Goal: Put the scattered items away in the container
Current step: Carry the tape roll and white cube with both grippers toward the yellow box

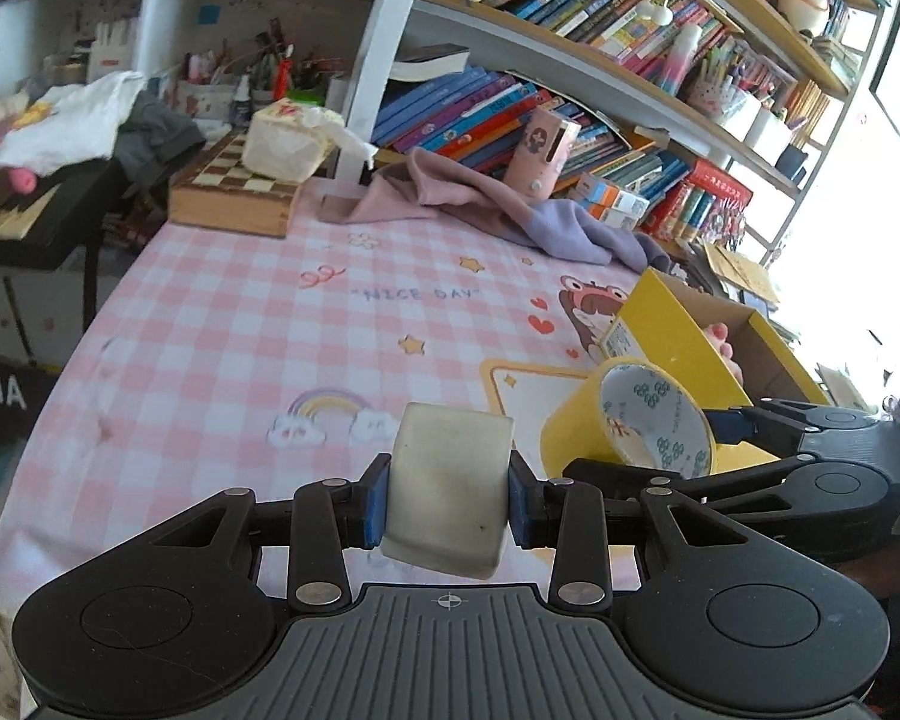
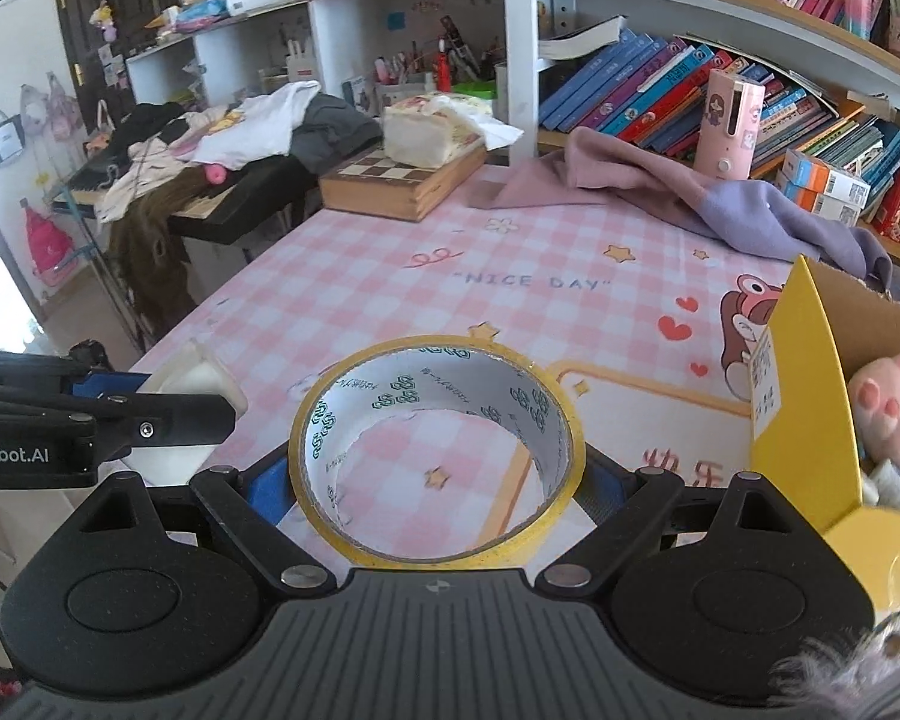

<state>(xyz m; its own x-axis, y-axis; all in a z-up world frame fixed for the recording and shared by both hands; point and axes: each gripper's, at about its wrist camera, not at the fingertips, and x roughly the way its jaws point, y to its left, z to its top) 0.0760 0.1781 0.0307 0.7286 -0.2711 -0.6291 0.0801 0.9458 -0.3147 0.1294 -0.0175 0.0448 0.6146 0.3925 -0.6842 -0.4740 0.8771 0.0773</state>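
Both loaded, tape roll (image 2: 438, 456) beside yellow box (image 2: 810, 420) wall.

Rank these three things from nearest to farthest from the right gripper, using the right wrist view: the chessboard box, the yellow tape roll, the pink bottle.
1. Yellow tape roll: held between the jaws of the right gripper.
2. Chessboard box: far across the table, left of centre.
3. Pink bottle: at the bookshelf, to the right; seemingly slightly farther than the box, though close to call.

A pink checked tablecloth (image 2: 390, 276) covers the table. Behind it, white shelves (image 1: 600, 69) are full of colorful books (image 2: 648, 90). Bright light comes from a window (image 1: 858, 228) on the right, and a dark door (image 2: 108, 6) stands far left.
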